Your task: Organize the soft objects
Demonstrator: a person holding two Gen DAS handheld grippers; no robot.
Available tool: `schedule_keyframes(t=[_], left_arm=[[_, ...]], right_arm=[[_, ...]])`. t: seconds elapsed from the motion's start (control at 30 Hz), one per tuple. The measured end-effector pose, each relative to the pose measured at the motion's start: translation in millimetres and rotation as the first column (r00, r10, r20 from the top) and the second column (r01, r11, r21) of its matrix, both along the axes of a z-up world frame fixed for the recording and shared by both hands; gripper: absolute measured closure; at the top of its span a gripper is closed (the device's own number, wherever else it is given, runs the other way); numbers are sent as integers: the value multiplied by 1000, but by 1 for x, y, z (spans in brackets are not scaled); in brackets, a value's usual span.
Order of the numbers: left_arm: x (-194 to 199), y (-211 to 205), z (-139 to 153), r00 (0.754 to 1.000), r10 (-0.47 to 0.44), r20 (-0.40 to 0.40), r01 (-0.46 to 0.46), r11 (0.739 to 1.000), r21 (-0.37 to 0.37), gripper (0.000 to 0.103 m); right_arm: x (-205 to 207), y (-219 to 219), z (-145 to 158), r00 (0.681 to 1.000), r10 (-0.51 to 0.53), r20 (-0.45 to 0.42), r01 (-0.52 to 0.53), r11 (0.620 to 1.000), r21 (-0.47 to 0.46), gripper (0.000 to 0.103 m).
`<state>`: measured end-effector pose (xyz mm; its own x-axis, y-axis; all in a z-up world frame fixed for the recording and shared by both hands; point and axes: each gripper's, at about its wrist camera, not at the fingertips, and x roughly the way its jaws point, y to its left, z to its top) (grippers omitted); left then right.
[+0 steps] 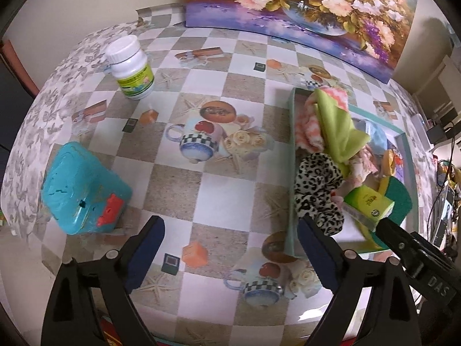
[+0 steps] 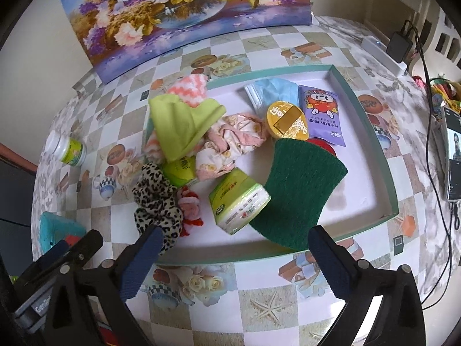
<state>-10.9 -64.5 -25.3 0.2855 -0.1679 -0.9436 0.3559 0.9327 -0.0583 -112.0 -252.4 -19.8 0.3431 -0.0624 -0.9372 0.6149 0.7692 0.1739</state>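
While the right wrist view shows the whole tray (image 2: 371, 132) of soft objects, scouring pad (image 2: 299, 184) included, the left view adds a teal box (image 1: 83, 190) and bottle (image 1: 131, 66) on the desk (image 1: 178, 184). Left gripper (image 1: 230, 230) and right gripper (image 2: 234, 240) hover spread, empty.

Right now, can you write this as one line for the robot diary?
left gripper: open, over table | right gripper: open, at tray edge | tray: scrunchie, sponge, cloths inside | bottle: outside

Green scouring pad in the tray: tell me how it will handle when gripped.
The green scouring pad looks thin and flat, so probably light and bendy. Its coarse surface should resist slipping. One edge rests on the tissue pack, offering a lifted lip.
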Motion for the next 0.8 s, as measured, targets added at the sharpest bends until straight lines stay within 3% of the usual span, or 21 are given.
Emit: schedule_keyframes(t=[0.23, 0.8], left_arm=[[-5, 10, 2, 1000, 0, 26, 0, 1000, 29, 9], [-19, 31, 8, 999, 13, 53, -14, 1000, 23, 9]], right_arm=[[-7, 14, 3, 1000, 17, 0, -17, 1000, -25, 1], [-12, 40, 2, 998, 61, -11, -62, 997, -54, 1]])
